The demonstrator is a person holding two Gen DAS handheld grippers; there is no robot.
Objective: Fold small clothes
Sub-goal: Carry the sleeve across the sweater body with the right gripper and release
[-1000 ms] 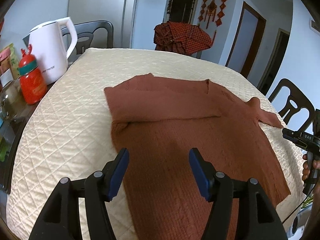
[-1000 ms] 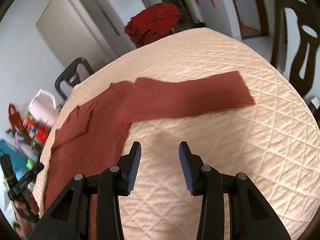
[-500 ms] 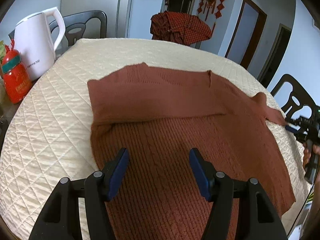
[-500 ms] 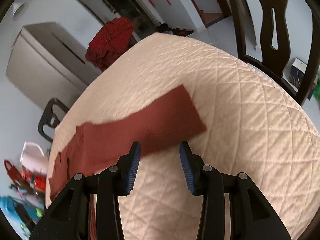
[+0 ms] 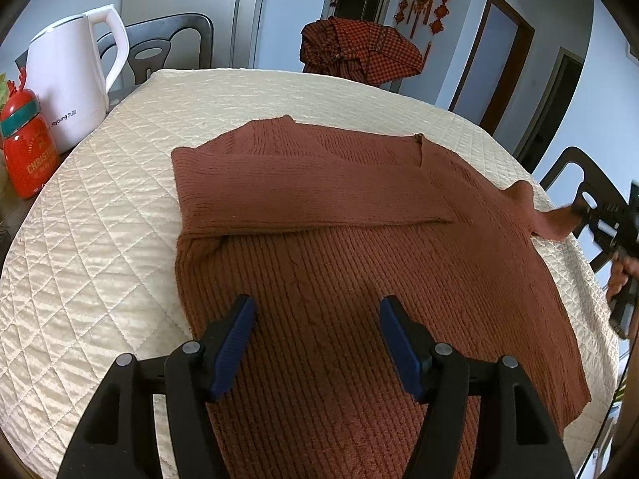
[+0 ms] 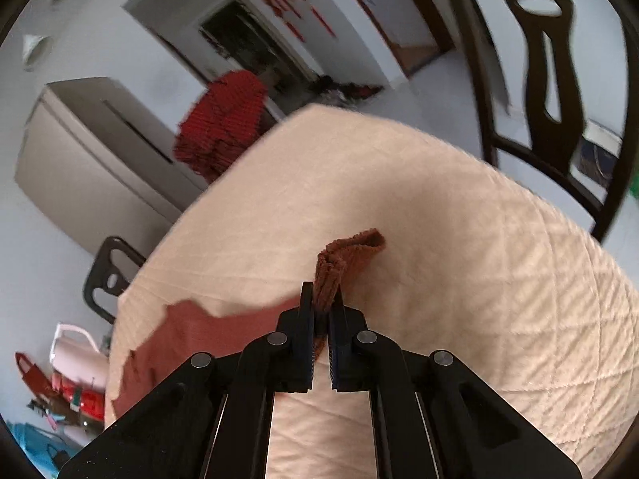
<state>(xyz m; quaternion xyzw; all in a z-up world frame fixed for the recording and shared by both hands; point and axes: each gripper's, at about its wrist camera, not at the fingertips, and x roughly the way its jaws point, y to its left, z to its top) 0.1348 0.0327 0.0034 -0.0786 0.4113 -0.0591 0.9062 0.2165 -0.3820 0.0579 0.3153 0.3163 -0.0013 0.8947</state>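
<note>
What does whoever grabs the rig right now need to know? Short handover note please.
Right gripper: shut on the cuff of the sweater's right sleeve, lifted off the quilted table cover.
Left gripper: open, above the sweater body, holding nothing.
Done: the other sleeve is folded across the chest.
Left: fold the held sleeve across, then fold the body.
</note>
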